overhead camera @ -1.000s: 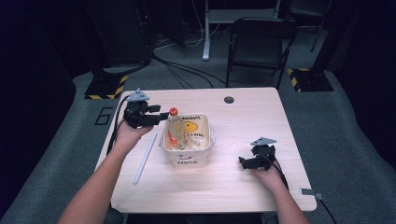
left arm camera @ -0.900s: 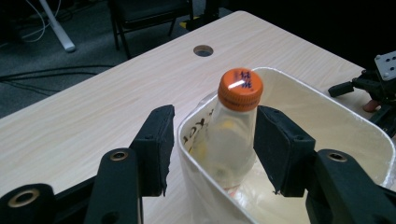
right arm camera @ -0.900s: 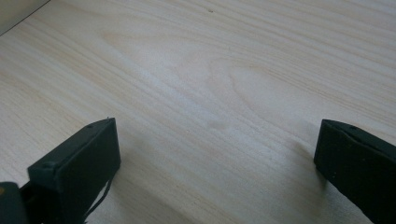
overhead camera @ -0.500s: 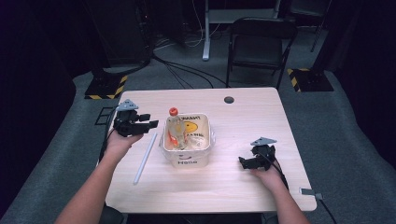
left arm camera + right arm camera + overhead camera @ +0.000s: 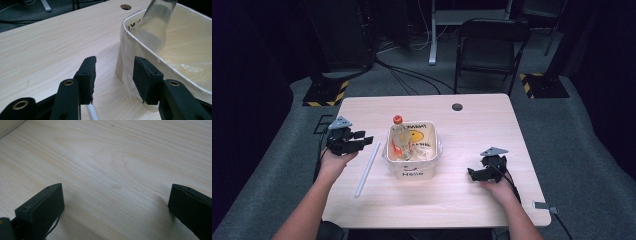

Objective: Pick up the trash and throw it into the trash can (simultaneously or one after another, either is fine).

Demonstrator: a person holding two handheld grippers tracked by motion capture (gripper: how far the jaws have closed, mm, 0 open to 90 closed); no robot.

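A white tub (image 5: 435,148) lined with clear plastic stands mid-table, and a clear bottle (image 5: 399,139) with an orange cap leans inside it. A thin white tube (image 5: 367,163) lies on the table left of the tub. My left gripper (image 5: 364,139) hovers low beside the tub's left wall, over the tube's far end. Its jaws have just been closing and still stand apart. In the left gripper view the tube's end (image 5: 92,112) lies low between the jaws (image 5: 115,75), untouched, with the tub's wall (image 5: 124,60) just right. My right gripper (image 5: 472,173) rests open on bare wood (image 5: 116,205).
A round cable hole (image 5: 457,106) sits near the table's far edge. A black folding chair (image 5: 489,45) stands beyond the table, with cables on the floor. A small grey tag (image 5: 542,205) lies at the table's near right corner.
My left hand has come nearer and lower, drifting left from beside the tub's far corner to over the tube's end, and its jaws have narrowed. The right hand has stayed still.
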